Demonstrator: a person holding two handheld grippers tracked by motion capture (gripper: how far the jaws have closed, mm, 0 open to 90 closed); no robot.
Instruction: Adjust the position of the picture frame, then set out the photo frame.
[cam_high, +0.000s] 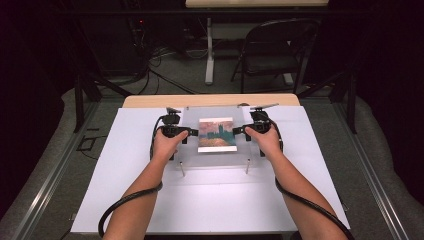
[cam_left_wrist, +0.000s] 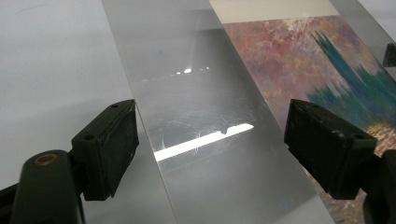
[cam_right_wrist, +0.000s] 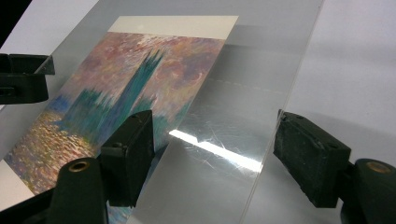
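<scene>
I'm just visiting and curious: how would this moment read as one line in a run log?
left gripper: open at clear sheet's left edge | right gripper: open at its right edge | clear sheet: lies over painting print | white board: underneath

Clear panel (cam_left_wrist: 205, 116) runs past the frame edges.

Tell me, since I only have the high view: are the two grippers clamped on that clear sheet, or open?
Observer: Open. The left gripper has its jaws wide apart, with the clear sheet's edge between them and no pad pressing on it.
Operator: And the right one?
Observer: The same. The right gripper straddles the opposite edge with its jaws wide, and neither pad is pressing.
Operator: What is the picture?
Observer: The picture is a painting of teal towers against a pink-violet sky, with a pale margin.
</scene>
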